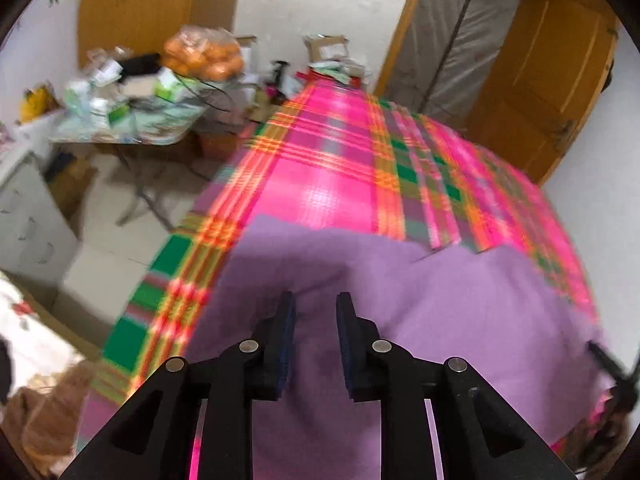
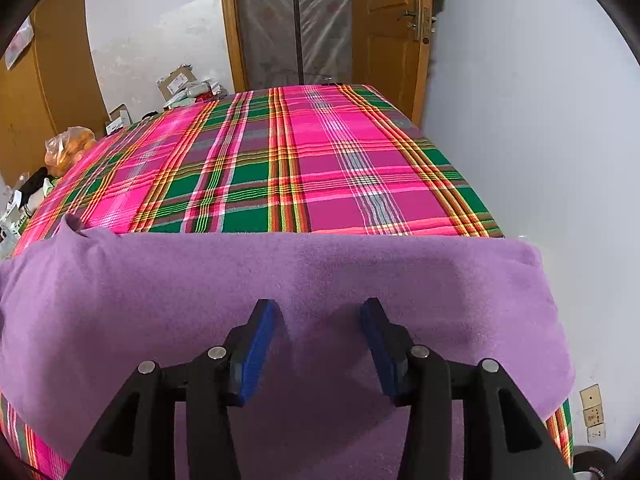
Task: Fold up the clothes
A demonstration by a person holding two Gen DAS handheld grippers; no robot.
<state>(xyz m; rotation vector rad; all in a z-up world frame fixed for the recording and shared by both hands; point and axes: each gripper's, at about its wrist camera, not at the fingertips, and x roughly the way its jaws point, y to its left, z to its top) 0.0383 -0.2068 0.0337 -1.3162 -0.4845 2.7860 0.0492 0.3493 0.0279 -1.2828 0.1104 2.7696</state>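
hovering over the cloth (image 2: 304, 280), you have both claws empty. your right claw (image 2: 320, 320) is spread wide with the purple fabric under and ahead of its fingers; your left claw (image 1: 316, 316) is parted narrower, also with nothing between the pads. the cloth lies flat on the plaid bed (image 2: 280, 160), its far edge just ahead of the right claw, and a raised corner ahead to its left. the left view is blurred, so a hurried pinch could, i judge, grab the sheet too or catch a single layer.
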